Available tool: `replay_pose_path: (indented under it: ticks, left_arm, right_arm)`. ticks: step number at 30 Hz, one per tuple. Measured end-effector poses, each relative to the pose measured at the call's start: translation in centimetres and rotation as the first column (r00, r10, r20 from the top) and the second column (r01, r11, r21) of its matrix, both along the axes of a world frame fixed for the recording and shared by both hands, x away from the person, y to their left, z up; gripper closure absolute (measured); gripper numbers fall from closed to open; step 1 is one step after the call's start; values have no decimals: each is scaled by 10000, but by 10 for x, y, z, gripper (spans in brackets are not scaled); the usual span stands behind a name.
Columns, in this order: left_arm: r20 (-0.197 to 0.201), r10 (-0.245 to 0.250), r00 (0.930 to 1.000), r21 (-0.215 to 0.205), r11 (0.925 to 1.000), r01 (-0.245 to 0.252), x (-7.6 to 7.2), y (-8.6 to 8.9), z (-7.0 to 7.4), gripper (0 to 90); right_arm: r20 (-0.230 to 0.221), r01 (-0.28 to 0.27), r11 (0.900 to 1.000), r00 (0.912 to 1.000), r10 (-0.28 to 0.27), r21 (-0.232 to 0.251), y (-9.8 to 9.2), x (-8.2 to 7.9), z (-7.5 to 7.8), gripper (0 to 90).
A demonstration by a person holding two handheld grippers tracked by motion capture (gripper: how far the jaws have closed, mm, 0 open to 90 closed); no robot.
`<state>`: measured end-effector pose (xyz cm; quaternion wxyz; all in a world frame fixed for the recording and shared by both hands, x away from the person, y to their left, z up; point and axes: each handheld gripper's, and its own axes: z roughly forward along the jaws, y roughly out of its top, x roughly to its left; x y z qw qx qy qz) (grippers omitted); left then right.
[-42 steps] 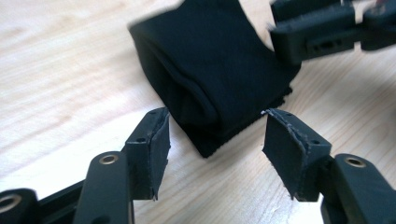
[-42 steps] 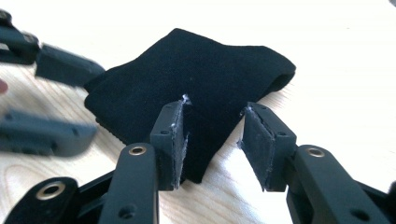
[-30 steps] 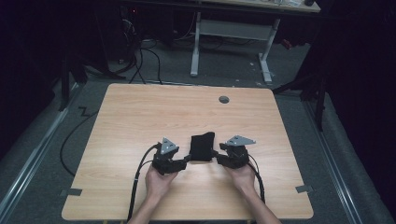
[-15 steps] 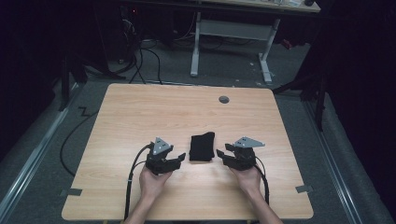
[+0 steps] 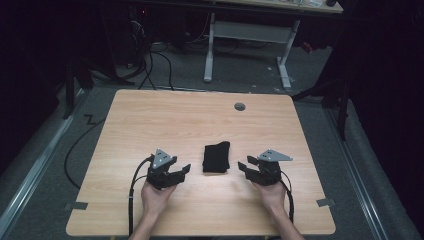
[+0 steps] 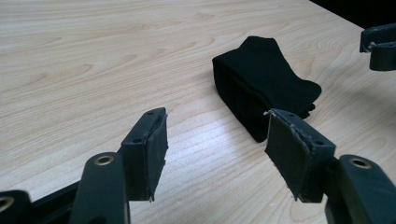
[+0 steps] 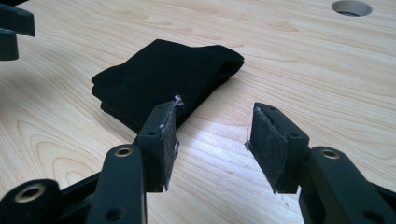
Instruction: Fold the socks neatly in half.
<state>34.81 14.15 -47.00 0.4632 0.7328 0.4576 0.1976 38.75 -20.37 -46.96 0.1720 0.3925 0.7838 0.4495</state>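
A folded black cloth lies flat on the wooden table, a little toward the near edge. My left gripper rests to the left of it, jaws open and empty, pointing at the cloth with a gap of bare wood between. On the other side my right gripper mirrors it, also open with nothing in it. In the left gripper view the cloth sits ahead and right of my open left gripper. In the right gripper view the cloth lies ahead and left of my open right gripper.
A round cable hole sits in the table's far half. Strips of tape mark the near corners. Beyond the table are a desk frame and floor cables; a cable trails from the left gripper.
Both grippers have drawn back from the cloth's sides, the left one leftward and the right one rightward, leaving the cloth lying on the table. The jaws look as wide as before.
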Motion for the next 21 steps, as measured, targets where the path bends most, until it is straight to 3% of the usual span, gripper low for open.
replay_pose_path:
  ticks: [12,21]
  left_arm:
    - [30,160,9999,-45,9999,-160,-6,12,-1,386]
    - [111,178,9998,277,9995,-181,-10,18,-6,374]
  right_arm:
    - [83,224,9994,9997,-226,250,-16,-8,-1,518]
    - [55,321,9985,9995,-323,439,-30,-12,0,541]
